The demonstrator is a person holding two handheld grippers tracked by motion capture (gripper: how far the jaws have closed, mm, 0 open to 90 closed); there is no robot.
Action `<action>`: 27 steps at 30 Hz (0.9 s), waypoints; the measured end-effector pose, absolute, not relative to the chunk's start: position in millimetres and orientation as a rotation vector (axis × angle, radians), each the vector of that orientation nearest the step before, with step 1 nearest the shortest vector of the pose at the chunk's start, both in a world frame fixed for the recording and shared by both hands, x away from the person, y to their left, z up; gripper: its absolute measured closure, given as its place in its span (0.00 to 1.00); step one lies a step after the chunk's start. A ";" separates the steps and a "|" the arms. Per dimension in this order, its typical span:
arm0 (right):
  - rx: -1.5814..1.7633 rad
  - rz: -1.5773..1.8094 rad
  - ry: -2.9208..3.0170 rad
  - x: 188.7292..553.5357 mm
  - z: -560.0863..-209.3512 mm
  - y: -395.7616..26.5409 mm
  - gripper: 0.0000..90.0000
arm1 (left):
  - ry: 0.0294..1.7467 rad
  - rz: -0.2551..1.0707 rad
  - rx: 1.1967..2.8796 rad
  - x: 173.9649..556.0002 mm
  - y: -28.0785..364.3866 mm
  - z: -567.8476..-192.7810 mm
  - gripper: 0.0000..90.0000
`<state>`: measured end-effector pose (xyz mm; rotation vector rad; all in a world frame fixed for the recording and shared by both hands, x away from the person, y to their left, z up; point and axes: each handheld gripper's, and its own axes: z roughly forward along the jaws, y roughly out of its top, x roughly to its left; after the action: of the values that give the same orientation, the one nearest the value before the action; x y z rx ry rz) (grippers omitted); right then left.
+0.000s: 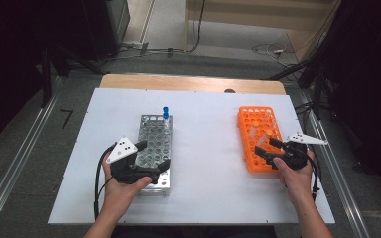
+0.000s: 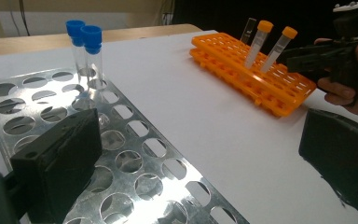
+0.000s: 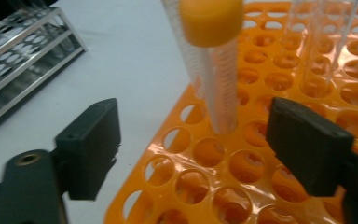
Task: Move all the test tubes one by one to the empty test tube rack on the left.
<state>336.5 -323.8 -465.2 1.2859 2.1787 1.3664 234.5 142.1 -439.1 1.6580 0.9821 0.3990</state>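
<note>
A metal rack (image 1: 154, 144) with round holes lies left of centre and holds two blue-capped tubes (image 1: 165, 115) upright at its far end. My left gripper (image 1: 154, 154) hovers over its near end, jaws wide apart with nothing between them; in the left gripper view (image 2: 198, 163) the rack (image 2: 135, 154) and tubes (image 2: 91, 56) lie ahead. An orange rack (image 1: 258, 129) sits at the right. My right gripper (image 1: 267, 148) is at its near end, open. In the right gripper view (image 3: 200, 144) an orange-capped tube (image 3: 214, 60) stands in the rack (image 3: 205, 154) between the jaws, untouched by either pad.
A white sheet (image 1: 203, 163) covers the table, with a wooden edge (image 1: 188, 82) at the back. The orange rack (image 2: 256, 70) also holds a second orange-capped tube (image 2: 279, 46) and an uncapped clear tube (image 2: 248, 29). Metal rails run along both sides of the table.
</note>
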 end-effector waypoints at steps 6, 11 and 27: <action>1.309 1.282 2.165 342.2 -471.3 -318.2 0.41 | 0.979 0.400 1.660 235.0 141.3 -439.2 0.00; 1.309 1.211 2.132 341.8 -471.7 -308.8 0.57 | 0.975 0.399 1.664 234.2 140.3 -439.0 0.00; 1.324 1.167 2.023 345.2 -473.1 -299.1 0.80 | 0.975 0.402 1.642 230.6 144.5 -435.2 0.00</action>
<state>345.2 -299.1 -473.1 1.3243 2.0229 1.1665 230.6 144.5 -435.2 1.6416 0.9748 0.4021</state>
